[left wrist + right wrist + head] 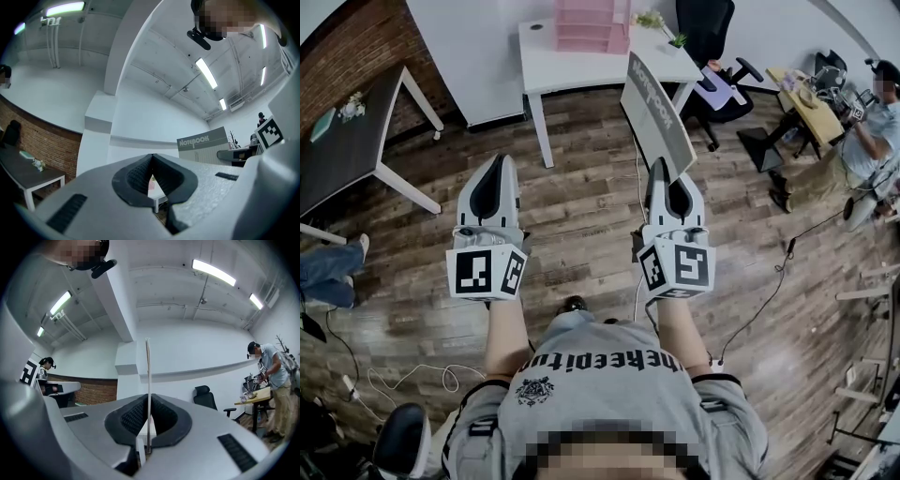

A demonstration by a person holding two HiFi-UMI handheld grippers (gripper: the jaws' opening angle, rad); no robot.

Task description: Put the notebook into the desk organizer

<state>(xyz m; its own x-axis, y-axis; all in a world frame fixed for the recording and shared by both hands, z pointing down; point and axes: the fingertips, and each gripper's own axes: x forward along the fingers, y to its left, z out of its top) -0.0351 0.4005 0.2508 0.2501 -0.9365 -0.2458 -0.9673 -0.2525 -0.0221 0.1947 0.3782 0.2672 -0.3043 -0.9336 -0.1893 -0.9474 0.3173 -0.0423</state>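
Right-hand jaws are clamped tight on the notebook (658, 111). They pinch it near its bottom edge, so the cover stands up and leans away from the right gripper (664, 171). In the right gripper view it's dead edge-on, a thin line running straight up out of the pads. The left gripper (499, 161) has its jaws pressed together on nothing, tips meeting, and just hangs alongside.

So this looks like the carry step to me. The pink desk organizer (592, 25) sits toward the far side of the white table (567, 67), well ahead of both grippers, with wood floor in between.

Tips for doing it well:
- Grip firmly, since only a narrow strip is pinched and a thin notebook can swing or sag.
- Line the notebook's edge up with an opening in the organizer before committing. I can't make out which opening from here.
- Ease it in rather than jabbing.
- The free left gripper could steady the organizer if it wants to slide.
- Don't let go until the notebook is properly seated.
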